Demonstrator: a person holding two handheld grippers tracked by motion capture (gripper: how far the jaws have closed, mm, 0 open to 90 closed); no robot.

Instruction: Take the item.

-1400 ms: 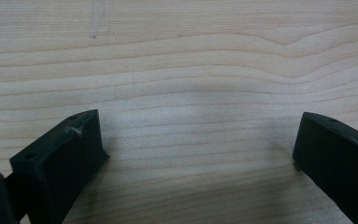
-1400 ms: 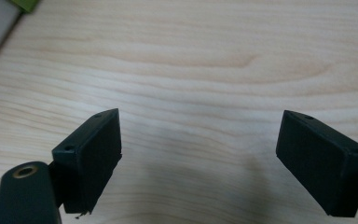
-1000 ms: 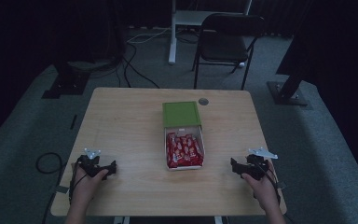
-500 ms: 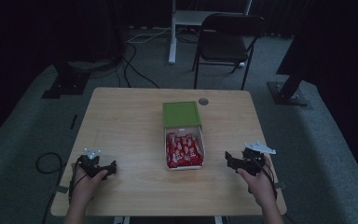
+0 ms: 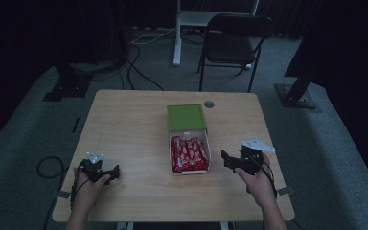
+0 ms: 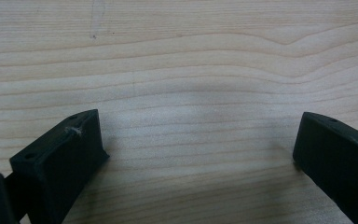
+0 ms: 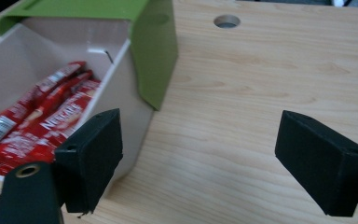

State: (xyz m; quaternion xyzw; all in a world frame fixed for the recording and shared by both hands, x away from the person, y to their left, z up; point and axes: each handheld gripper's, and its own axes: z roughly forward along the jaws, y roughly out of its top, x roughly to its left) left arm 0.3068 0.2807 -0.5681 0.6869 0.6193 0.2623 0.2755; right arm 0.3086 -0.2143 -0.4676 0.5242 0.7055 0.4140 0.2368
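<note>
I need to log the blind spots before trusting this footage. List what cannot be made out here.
- Number of red packets in the box: too small in the high view; in the right gripper view the left edge cuts them off and the near jaw covers part.
- Packet lettering: blurred in the right gripper view.
- Back of the box, under the green lid: hidden in both views.
- Left gripper jaw gap: too small in the high view.

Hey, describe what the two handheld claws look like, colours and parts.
Both are black. The left claw and right claw each have two blocky matte jaws with small screw holes, a pale three-cornered plate on top, and a thin black cable trailing back along the hand.
</note>
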